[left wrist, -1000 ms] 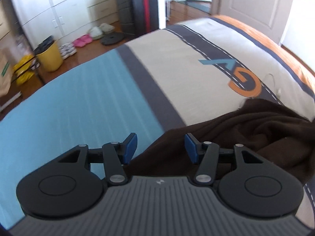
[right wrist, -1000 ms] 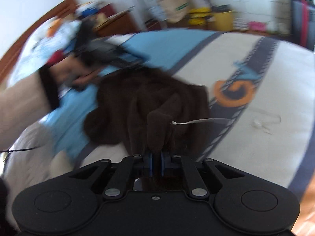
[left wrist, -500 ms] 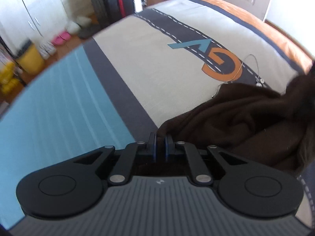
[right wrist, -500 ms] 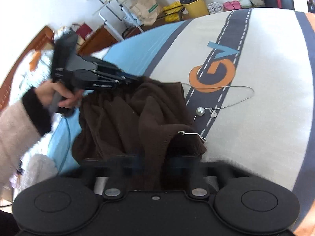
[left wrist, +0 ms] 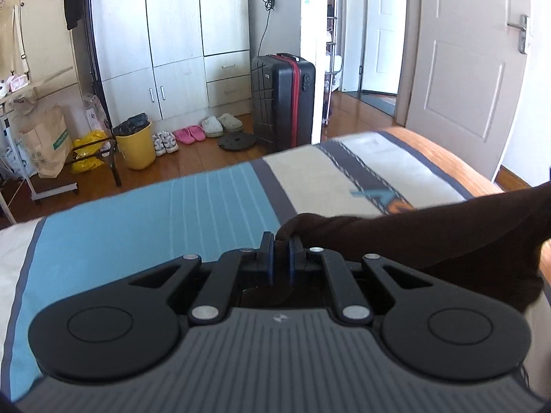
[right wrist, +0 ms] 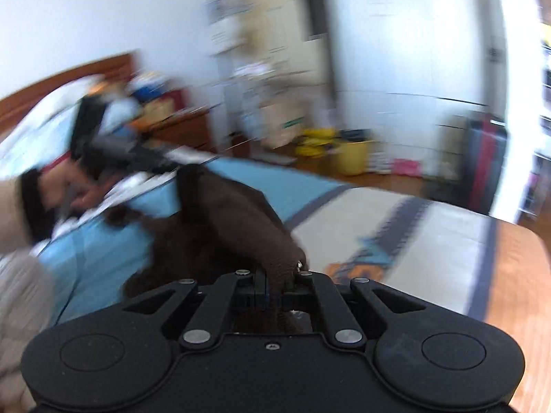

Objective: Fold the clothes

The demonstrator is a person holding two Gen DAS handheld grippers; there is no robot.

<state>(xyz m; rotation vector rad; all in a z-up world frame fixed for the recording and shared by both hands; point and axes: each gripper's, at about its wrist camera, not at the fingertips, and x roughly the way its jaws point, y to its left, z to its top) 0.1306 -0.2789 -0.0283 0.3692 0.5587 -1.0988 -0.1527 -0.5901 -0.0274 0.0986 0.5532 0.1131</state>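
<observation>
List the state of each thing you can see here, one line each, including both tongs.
Left tongs: shut on the brown garment.
Right tongs: shut on the brown garment.
Brown garment: lifted, stretched between the two tongs, unfolded.
Bedspread: spread flat on the bed.
Suitcase: upright, closed.
Wardrobe doors: closed.
Room door: open.
Yellow bin: upright, lined with a dark bag.

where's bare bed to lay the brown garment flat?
Free: blue panel left of the grey stripe; cream panel between that stripe and the dashed band. Crowded: the near right, under the brown garment stretched between left gripper and right gripper.
</observation>
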